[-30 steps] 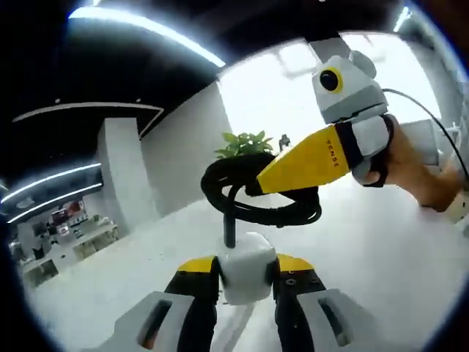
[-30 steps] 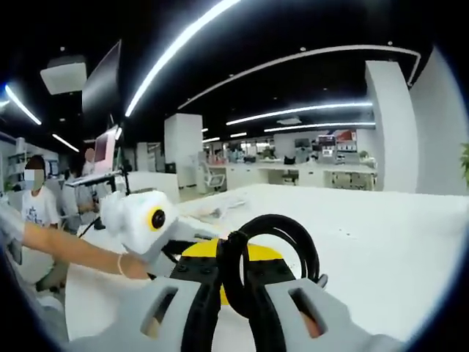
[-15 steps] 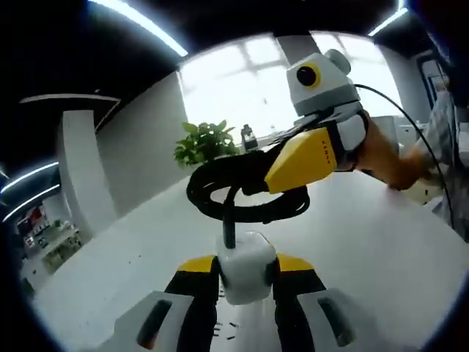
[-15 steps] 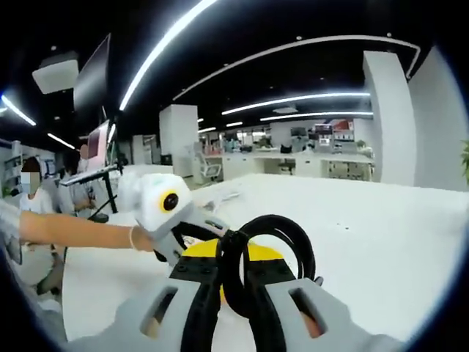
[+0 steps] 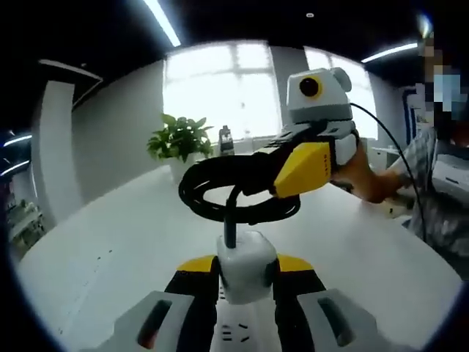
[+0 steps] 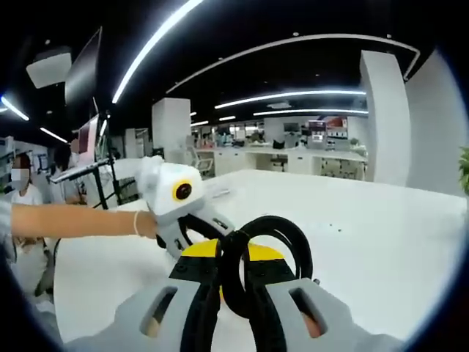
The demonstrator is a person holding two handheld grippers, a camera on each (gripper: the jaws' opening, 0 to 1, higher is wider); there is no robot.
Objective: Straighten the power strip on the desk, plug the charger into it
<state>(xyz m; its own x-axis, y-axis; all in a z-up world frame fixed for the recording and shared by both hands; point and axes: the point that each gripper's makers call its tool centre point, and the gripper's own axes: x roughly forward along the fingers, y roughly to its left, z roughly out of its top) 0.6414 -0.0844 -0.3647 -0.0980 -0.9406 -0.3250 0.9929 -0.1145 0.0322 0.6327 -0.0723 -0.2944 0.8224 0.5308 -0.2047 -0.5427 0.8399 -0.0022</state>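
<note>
The white charger [image 5: 248, 265] sits clamped between the left gripper [image 5: 248, 282] fingers, held above the white table [image 5: 132, 242] with the power strip [image 5: 238, 334] sockets directly beneath. Its coiled black cable [image 5: 234, 192] rises just beyond, pinched at the right by the right gripper [image 6: 234, 282] fingers. A potted plant [image 5: 179, 143] stands at the table's far edge.

left gripper [image 5: 248, 273] jaws are clamping the white charger [image 5: 247, 262] between them, body sitting between the tips. right gripper [image 5: 272, 176] is reaching in ahead of the left jaws, its yellow jaws pinching the coiled black cable [image 5: 220, 192]; in the right gripper view the coil [image 6: 267, 253] is standing up between those jaws [image 6: 236, 292]
</note>
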